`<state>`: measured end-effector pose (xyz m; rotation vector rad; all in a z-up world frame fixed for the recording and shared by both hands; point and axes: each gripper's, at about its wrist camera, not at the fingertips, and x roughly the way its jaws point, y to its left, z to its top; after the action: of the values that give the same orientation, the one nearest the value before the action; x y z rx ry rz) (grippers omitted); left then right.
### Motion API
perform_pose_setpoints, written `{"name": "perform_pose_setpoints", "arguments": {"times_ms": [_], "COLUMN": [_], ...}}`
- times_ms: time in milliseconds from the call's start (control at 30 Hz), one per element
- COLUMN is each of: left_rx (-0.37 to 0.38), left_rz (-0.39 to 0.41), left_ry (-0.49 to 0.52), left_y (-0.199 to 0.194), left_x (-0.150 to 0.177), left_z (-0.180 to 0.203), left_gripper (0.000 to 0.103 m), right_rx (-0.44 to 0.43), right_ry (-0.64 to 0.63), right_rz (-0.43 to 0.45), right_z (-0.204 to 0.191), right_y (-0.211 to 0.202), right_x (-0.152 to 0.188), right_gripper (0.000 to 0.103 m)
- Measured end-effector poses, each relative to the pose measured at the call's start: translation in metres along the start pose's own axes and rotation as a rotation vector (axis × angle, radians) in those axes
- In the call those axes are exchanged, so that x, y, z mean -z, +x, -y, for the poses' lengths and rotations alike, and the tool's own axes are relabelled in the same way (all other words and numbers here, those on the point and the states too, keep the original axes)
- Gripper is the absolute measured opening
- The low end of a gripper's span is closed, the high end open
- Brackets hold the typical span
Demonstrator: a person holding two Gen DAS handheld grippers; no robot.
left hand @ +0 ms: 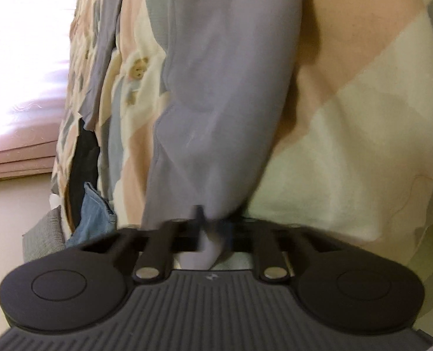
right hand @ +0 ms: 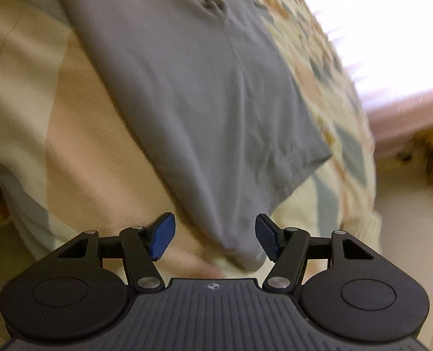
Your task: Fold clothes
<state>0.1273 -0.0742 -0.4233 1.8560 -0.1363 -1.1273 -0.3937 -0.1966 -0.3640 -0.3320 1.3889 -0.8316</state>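
A grey garment (left hand: pixel 216 102) lies spread on a patchwork bed cover (left hand: pixel 348 146) of cream, pink and pale blue. My left gripper (left hand: pixel 209 228) is shut on a bunched end of this cloth, which runs down between the closed fingers. In the right wrist view the same grey garment (right hand: pixel 201 87) lies flat across the bed cover (right hand: pixel 78 146), and one of its corners points toward me. My right gripper (right hand: pixel 215 238) is open, its blue pads (right hand: pixel 162 238) standing apart on either side of that corner without pressing on it.
A blue denim piece (left hand: pixel 95 213) and a dark garment (left hand: pixel 83 169) lie at the bed's left edge. Pink curtain folds (left hand: pixel 17 152) hang under a bright window. The cover drops off at the right toward pale floor (right hand: pixel 406 234).
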Motion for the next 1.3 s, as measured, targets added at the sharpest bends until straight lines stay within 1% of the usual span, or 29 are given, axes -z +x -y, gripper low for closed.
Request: {"name": "perform_pose_setpoints", "arguments": {"times_ms": [67, 100, 167, 200, 233, 267, 333, 433, 533, 600, 633, 700, 733, 767, 800, 833, 867, 900, 967, 1033, 1067, 1133, 1200, 1267, 1300], "left_rx": [0.013, 0.019, 0.040, 0.049, 0.061, 0.071, 0.064, 0.034, -0.002, -0.033, -0.040, -0.031, -0.027, 0.007, 0.042, 0.084, 0.108, 0.134, 0.197, 0.280, 0.333, 0.382, 0.407, 0.421, 0.408], "left_rz": [-0.005, -0.007, -0.017, -0.023, -0.031, -0.039, -0.040, -0.022, 0.003, 0.036, 0.047, 0.067, 0.082, 0.076, 0.069, 0.054, 0.040, 0.032, 0.019, 0.022, 0.025, 0.017, 0.002, -0.003, -0.004], "left_ry": [-0.016, -0.025, -0.043, -0.056, -0.073, -0.090, -0.108, -0.133, -0.151, -0.142, -0.137, -0.140, -0.146, -0.153, -0.160, -0.176, -0.197, -0.221, -0.284, -0.385, -0.448, -0.541, -0.634, -0.705, -0.705], "left_y": [0.003, 0.004, 0.006, 0.007, 0.008, 0.008, 0.005, 0.010, 0.022, 0.044, 0.057, 0.092, 0.111, 0.133, 0.155, 0.178, 0.198, 0.211, 0.231, 0.229, 0.227, 0.220, 0.216, 0.216, 0.219], "left_x": [0.000, 0.000, -0.003, -0.004, -0.005, -0.007, -0.009, -0.018, -0.032, -0.051, -0.060, -0.086, -0.100, -0.116, -0.131, -0.145, -0.157, -0.164, -0.172, -0.168, -0.161, -0.145, -0.127, -0.116, -0.116], "left_z": [-0.006, -0.009, -0.017, -0.022, -0.029, -0.036, -0.056, -0.115, -0.177, -0.222, -0.241, -0.280, -0.295, -0.308, -0.320, -0.329, -0.335, -0.339, -0.346, -0.348, -0.350, -0.350, -0.353, -0.359, -0.361], "left_gripper": [0.006, 0.006, 0.005, 0.005, 0.005, 0.005, 0.005, 0.005, 0.005, 0.005, 0.005, 0.006, 0.007, 0.008, 0.011, 0.018, 0.022, 0.025, 0.025, 0.025, 0.026, 0.026, 0.027, 0.027, 0.028], "right_rx": [0.020, 0.012, -0.020, -0.044, -0.074, -0.099, -0.128, -0.164, -0.183, -0.197, -0.200, -0.214, -0.211, -0.208, -0.204, -0.200, -0.179, -0.160, -0.190, -0.222, -0.232, -0.252, -0.261, -0.269, -0.281], "right_ry": [-0.049, -0.085, -0.166, -0.210, -0.235, -0.244, -0.194, -0.107, -0.051, -0.010, 0.006, 0.032, 0.044, 0.056, 0.068, 0.088, 0.124, 0.160, 0.302, 0.467, 0.520, 0.614, 0.688, 0.716, 0.709], "right_rz": [0.026, 0.028, 0.033, 0.036, 0.032, 0.039, 0.055, 0.071, 0.092, 0.102, 0.101, 0.083, 0.066, 0.049, 0.032, -0.008, -0.021, -0.033, -0.019, -0.004, -0.005, -0.017, -0.048, -0.079, -0.086], "right_z": [-0.001, -0.002, -0.006, -0.007, -0.006, -0.001, 0.026, 0.077, 0.133, 0.171, 0.183, 0.209, 0.214, 0.220, 0.225, 0.228, 0.231, 0.234, 0.246, 0.257, 0.258, 0.260, 0.260, 0.259, 0.257], "right_y": [0.005, 0.008, 0.014, 0.016, 0.016, 0.014, 0.009, 0.007, 0.021, 0.038, 0.048, 0.082, 0.100, 0.118, 0.137, 0.154, 0.168, 0.182, 0.190, 0.189, 0.184, 0.176, 0.171, 0.172, 0.174], "right_x": [-0.001, -0.001, 0.001, 0.002, 0.001, 0.001, -0.006, -0.025, -0.056, -0.076, -0.082, -0.099, -0.106, -0.114, -0.121, -0.126, -0.129, -0.132, -0.133, -0.125, -0.119, -0.105, -0.089, -0.080, -0.080], "right_gripper": [0.057, 0.056, 0.043, 0.012, 0.000, 0.000, 0.000, 0.000, 0.000, 0.000, 0.000, 0.000, 0.000, 0.000, 0.014, 0.031, 0.040, 0.046, 0.046, 0.046, 0.046, 0.046, 0.046, 0.047, 0.047]}}
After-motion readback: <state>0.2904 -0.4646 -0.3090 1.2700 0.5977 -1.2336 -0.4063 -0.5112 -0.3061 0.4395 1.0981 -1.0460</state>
